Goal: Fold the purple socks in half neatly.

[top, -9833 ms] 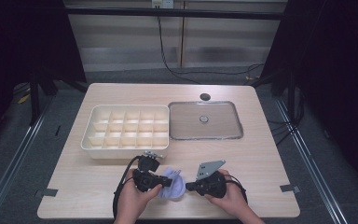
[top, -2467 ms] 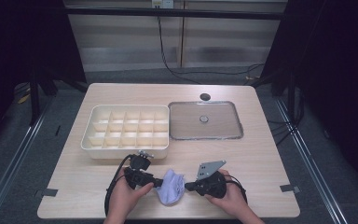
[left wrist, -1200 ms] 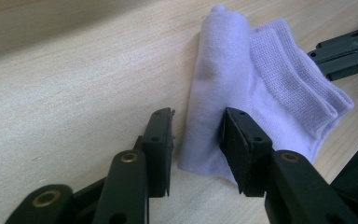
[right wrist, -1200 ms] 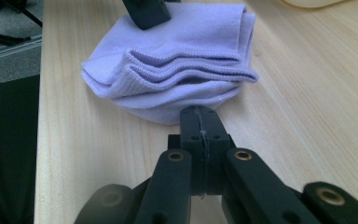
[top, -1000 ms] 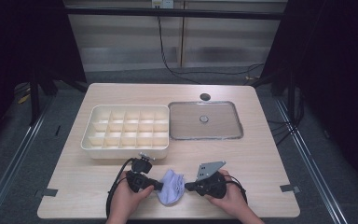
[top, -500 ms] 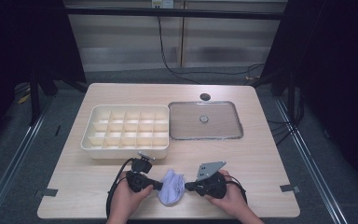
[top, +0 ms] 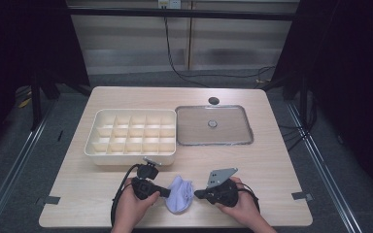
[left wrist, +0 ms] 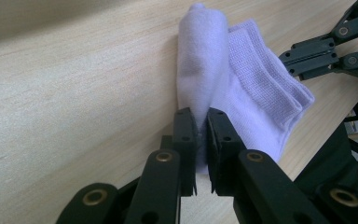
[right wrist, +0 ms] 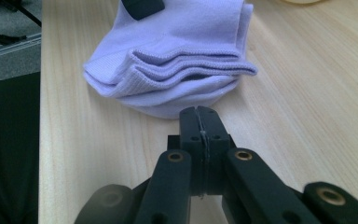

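Looks like a lab recording bay. Bare wooden table (top: 272, 160) on grey floor (top: 24, 170), dark curtains (top: 24, 43), trailing cable (top: 175, 58).

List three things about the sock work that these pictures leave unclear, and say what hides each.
- High view: whether the pale purple socks are one or a pair; too small.
- Left gripper view: the fabric pinched by the left gripper; its jaws cover it.
- Right gripper view: whether the shut right gripper touches the socks; its tip hides the gap.

We find no text, label, brand, number or sign that can be read anywhere in these views.
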Available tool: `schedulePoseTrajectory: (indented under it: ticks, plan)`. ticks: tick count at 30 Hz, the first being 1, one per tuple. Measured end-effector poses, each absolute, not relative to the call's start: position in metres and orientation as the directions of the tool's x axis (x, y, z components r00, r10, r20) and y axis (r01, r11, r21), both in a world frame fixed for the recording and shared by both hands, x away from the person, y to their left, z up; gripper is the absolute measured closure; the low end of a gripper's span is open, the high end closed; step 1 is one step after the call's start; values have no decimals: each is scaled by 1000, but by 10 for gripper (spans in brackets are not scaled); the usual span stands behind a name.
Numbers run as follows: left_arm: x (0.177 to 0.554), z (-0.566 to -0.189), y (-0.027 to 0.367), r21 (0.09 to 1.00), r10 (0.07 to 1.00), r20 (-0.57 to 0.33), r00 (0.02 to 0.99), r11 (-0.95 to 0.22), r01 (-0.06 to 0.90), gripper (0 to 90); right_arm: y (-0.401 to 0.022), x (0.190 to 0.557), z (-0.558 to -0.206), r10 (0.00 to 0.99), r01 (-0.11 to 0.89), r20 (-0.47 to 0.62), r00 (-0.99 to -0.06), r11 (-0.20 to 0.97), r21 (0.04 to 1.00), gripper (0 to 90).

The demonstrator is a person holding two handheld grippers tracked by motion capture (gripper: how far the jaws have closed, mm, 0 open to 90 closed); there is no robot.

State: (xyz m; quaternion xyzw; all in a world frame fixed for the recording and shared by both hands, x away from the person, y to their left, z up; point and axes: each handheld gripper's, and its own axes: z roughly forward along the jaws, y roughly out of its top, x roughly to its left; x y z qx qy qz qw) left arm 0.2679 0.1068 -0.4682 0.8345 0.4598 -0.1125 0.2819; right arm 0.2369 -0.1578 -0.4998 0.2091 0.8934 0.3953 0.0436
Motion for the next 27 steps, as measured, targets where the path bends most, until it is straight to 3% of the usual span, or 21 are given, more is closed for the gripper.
schedulePoseTrajectory:
  ticks: [27]
  plan:
    - [264, -460, 101, 385, 700, -432, 569, -427, 818, 824, -149, 232, -501, 378, 323, 92, -921, 613, 721, 900]
